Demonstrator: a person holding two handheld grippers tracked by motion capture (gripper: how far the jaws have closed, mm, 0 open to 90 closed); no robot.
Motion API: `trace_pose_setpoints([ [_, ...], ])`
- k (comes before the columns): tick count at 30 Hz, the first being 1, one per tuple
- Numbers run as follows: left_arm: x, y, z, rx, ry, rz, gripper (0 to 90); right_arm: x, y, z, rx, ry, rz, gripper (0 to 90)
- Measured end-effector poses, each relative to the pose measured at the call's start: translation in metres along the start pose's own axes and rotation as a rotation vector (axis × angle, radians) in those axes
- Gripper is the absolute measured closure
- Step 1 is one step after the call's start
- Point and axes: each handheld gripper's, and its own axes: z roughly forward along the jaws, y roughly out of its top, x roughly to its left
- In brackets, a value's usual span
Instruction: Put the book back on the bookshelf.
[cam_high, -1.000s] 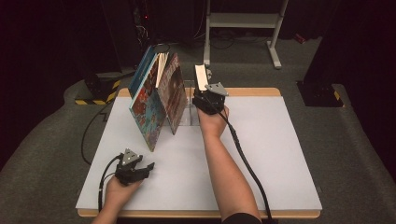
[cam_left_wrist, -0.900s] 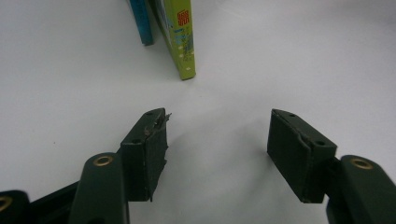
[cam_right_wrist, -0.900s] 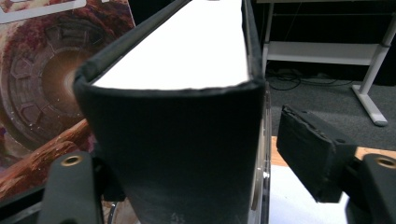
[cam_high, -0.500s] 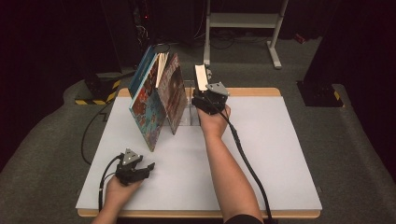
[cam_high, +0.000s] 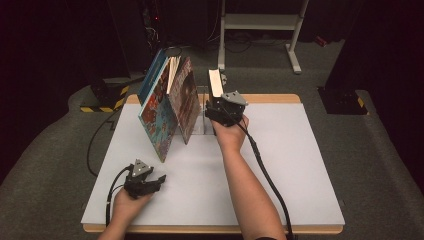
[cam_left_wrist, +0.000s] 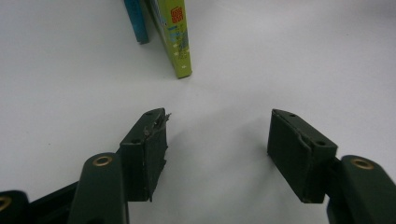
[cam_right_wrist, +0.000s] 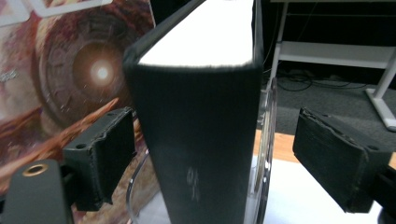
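Here we list the black book (cam_right_wrist: 201, 126), upright between the right tongs (cam_high: 216, 111), its spine facing them and its white page block on top. The jaws have just been opening and now stand clear of both covers, so we judge the book let go, or not yet gripped; it stands by itself against the clear stand (cam_right_wrist: 267, 154) just behind it. Just left of these tongs lean the picture books (cam_high: 167, 107), fanned and tilted, apparently propped on one another and on the stand. The left tongs (cam_high: 150, 181) rest low on the table (cam_high: 300, 165), well apart from the books, jaws half wide and holding nothing; ahead of them we see the green book's foot (cam_left_wrist: 180, 46) and a blue one (cam_left_wrist: 137, 23) beside it. We take this hand to be idle, waiting.
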Motion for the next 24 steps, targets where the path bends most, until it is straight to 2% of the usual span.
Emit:
trace_pose_setpoints([
  [9, 0.0, 0.0, 0.0, 0.004, 0.003, 0.009, 37.5, -0.002, -0.009, -0.017, 0.005, 0.032, -0.045, 9.1],
  [20, 0.0, 0.0, 0.0, 0.002, 0.004, 0.009, 37.4, -0.008, -0.025, -0.036, 0.027, 0.06, -0.06, 8.1],
  [23, -0.001, 0.0, 0.001, 0.0, 0.003, 0.007, 37.2, -0.011, -0.029, -0.041, 0.052, 0.072, -0.062, 7.2],
  [24, -0.001, 0.0, 0.001, 0.002, 0.002, 0.008, 37.0, -0.012, -0.031, -0.044, 0.043, 0.073, -0.059, 7.2],
])
